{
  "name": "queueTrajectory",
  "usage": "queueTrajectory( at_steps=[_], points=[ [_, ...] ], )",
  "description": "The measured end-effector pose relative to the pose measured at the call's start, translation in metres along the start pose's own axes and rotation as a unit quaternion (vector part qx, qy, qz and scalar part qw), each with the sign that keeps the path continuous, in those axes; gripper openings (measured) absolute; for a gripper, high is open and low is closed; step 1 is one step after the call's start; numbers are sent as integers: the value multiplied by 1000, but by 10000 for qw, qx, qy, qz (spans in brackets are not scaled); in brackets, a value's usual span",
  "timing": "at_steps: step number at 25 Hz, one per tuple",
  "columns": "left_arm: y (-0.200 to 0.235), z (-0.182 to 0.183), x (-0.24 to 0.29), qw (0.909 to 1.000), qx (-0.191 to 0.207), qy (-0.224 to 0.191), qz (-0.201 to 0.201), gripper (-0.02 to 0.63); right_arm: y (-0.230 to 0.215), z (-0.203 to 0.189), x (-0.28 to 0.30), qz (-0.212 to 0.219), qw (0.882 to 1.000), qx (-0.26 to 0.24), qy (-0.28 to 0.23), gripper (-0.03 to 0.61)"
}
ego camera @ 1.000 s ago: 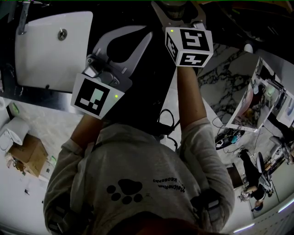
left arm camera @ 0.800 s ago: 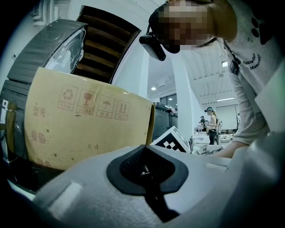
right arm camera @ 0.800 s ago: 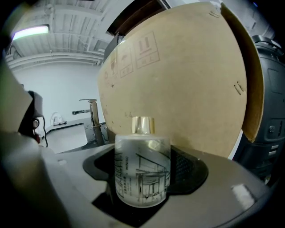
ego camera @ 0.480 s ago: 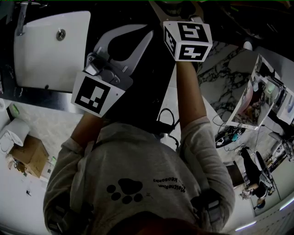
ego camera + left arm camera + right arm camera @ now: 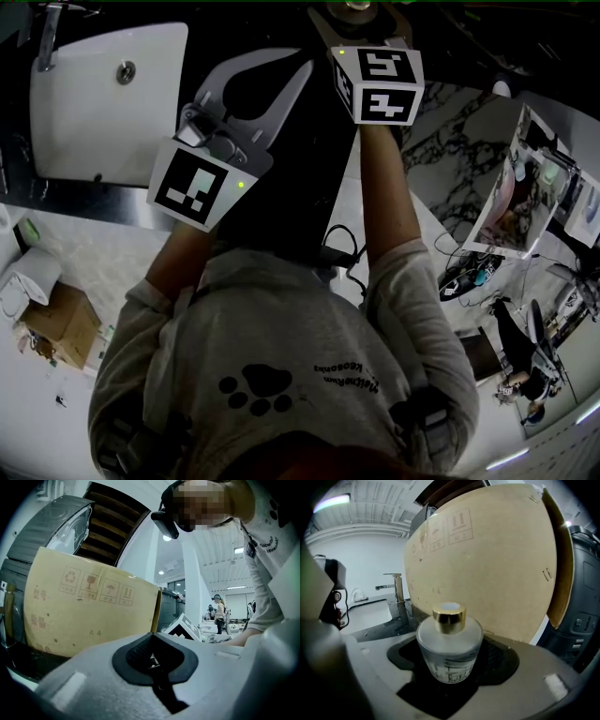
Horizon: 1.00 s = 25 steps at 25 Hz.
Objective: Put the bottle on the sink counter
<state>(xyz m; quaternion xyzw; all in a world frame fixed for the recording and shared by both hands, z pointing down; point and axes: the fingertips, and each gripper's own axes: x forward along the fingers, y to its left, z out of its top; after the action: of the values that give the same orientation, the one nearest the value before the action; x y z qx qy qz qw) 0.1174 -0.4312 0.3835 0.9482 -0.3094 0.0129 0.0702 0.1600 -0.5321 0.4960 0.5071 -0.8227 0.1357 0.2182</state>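
Observation:
A small frosted glass bottle (image 5: 449, 644) with a gold cap stands upright between the jaws of my right gripper (image 5: 451, 670), which is shut on it. In the head view the right gripper (image 5: 358, 11) reaches to the top edge, over the black sink counter (image 5: 314, 141); the bottle is barely visible there. My left gripper (image 5: 279, 62) hovers over the counter just right of the white sink basin (image 5: 103, 112). Its black pads (image 5: 140, 654) meet with nothing between them.
A faucet (image 5: 397, 591) stands at the basin's far side, left of the bottle. A large cardboard box (image 5: 487, 564) rises close behind the bottle and also fills the left gripper view (image 5: 84, 606). Lower left on the floor are a small carton (image 5: 58, 319) and a white bin.
The right gripper with the bottle has moved slightly up and to the left in the head view. The left gripper has barely shifted.

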Motion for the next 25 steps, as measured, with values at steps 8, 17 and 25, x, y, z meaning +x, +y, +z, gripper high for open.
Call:
queueTrajectory(
  at_steps=[8, 17, 25],
  points=[
    [-3, 4, -11, 9999, -39, 85, -86, 2, -5, 3, -12, -340, 9994, -58, -101, 345],
    [-14, 21, -36, 9994, -40, 58, -329, 2, 1, -7, -62, -885, 9958, 198, 117, 329],
    [-28, 38, -68, 9989, -14, -16, -472, 2, 34, 15, -145, -1631, 9851, 353, -413, 21]
  ],
)
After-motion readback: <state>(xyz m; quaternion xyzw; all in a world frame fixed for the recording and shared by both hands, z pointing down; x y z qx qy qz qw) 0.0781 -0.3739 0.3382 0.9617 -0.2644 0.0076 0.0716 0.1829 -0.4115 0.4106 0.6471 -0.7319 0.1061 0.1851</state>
